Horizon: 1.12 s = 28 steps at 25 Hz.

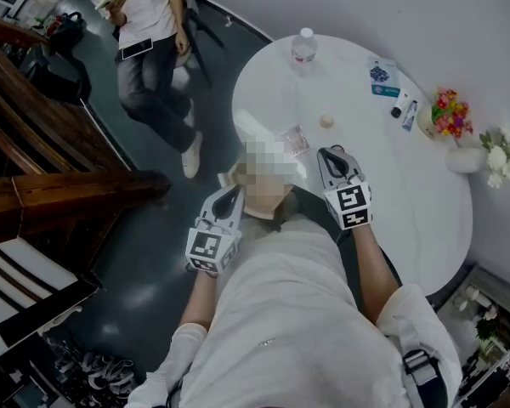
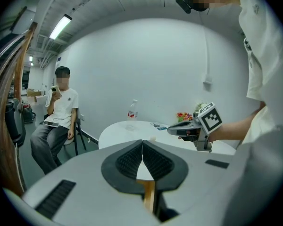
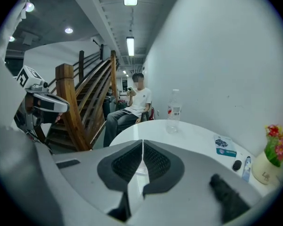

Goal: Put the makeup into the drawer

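Jaws of the left gripper, a grey two-fingered tool with black ribbed pads and a marker cube, are pressing together on nothing, and it is hovering just off the left edge of the round white table, above the dark floor; the matching right gripper is likewise pinching shut and empty, hanging over the table's near part and pointing across the top. Makeup, as far as it can be made out, is lying on the table's far right side, well apart from both tools: a small black cylinder is sitting just beside a slim white-and-blue tube, with a flat blue-and-white packet near them. A small round beige object is resting near the table's middle, between the right gripper and a clear plastic water bottle with a red label, which is standing upright near the table's far edge. A pot of red and yellow flowers is standing at the table's right rim, close to the tube. A person in a white T-shirt is sitting beyond the table's left side
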Each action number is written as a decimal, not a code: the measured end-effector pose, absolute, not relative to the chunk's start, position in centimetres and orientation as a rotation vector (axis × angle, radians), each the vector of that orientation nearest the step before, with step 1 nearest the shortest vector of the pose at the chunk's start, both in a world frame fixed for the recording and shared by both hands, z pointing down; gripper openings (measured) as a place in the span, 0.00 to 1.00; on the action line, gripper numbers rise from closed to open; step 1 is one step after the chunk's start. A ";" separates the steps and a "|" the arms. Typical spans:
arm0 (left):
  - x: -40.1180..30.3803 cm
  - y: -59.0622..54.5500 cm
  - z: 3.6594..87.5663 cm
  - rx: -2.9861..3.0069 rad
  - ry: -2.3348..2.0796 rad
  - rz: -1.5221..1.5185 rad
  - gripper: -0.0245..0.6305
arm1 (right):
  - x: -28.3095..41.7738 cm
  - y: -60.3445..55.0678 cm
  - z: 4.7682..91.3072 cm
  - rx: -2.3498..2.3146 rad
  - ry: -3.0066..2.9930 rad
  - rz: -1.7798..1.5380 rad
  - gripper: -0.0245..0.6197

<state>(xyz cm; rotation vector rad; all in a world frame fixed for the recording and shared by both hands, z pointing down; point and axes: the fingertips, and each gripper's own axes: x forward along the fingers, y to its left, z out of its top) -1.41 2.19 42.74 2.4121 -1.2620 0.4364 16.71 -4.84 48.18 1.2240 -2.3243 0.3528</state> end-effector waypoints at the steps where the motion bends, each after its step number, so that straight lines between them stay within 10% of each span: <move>1: -1.2 2.2 42.8 2.409 -1.262 0.440 0.05 | 17.3 -5.2 48.7 1.225 -2.310 0.357 0.06; 28: 0.5 1.9 44.5 2.335 -1.240 0.513 0.05 | 21.6 -13.6 58.6 1.173 -2.138 0.380 0.32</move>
